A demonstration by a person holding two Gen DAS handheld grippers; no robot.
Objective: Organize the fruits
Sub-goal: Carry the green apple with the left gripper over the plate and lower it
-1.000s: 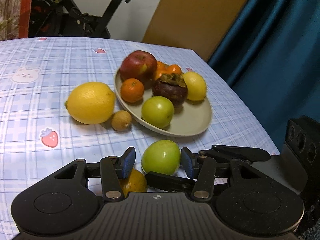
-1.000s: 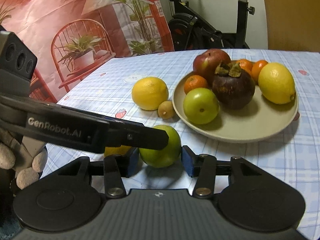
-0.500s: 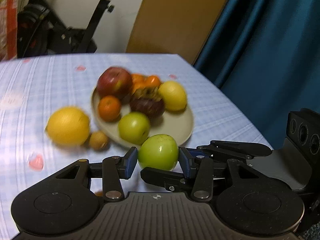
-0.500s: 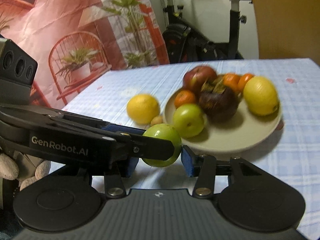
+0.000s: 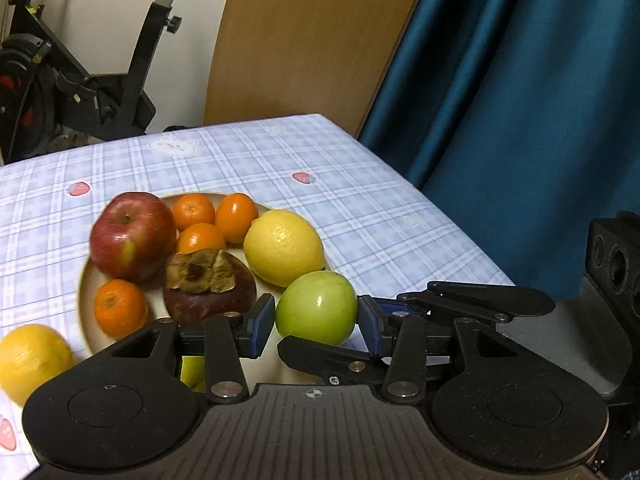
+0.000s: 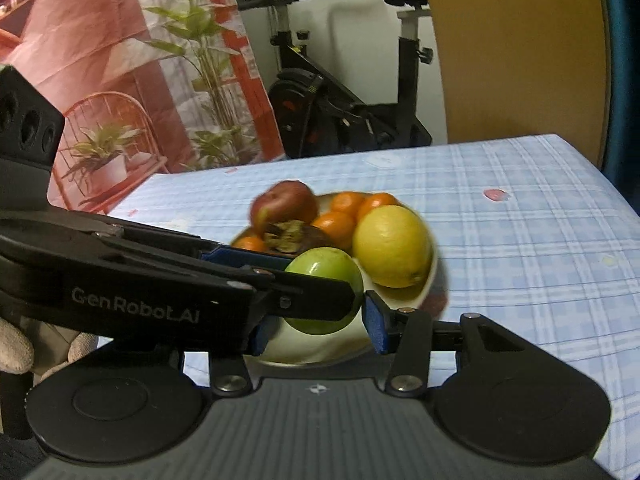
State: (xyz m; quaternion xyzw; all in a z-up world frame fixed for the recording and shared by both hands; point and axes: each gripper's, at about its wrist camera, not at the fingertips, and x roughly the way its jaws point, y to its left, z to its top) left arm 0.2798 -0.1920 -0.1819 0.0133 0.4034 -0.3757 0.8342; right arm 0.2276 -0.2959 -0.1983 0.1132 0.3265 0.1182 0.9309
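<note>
- Left gripper (image 5: 316, 322): your jaws have just been closing and now clamp the round, glossy green fruit (image 5: 320, 304). A blue pad meets it on each flank.
- Right gripper (image 6: 318, 326): these jaws bracket the same green fruit. The pad on the picture's right presses its skin. The opposite pad is masked by a finger of the left gripper that crosses in front, so contact there is inferred, not confirmed. I judge it clenched on the fruit.
- Reason for the hold, as I judge it: two crossed grips cage a smooth, round fruit so it cannot roll out during the carry.
- Location of the task's thing: the green fruit is off the surface, poised over the near rim of the beige round plate (image 5: 83, 304).
- Plate contents: a red apple (image 5: 132, 236), a dark purple mangosteen with a dry brown cap (image 5: 208, 288), small orange mandarins (image 5: 120, 308) and a yellow lemon (image 5: 284, 246). They are packed touching, which leaves bare plate only at the near side, the likely reason for your approach there.
- Outstanding: a second yellow lemon (image 5: 30, 360) lies on the blue checked surface (image 5: 360, 208), just beside the plate.
- Risk: crossed fingers may snag on release, so part them one at a time.
</note>
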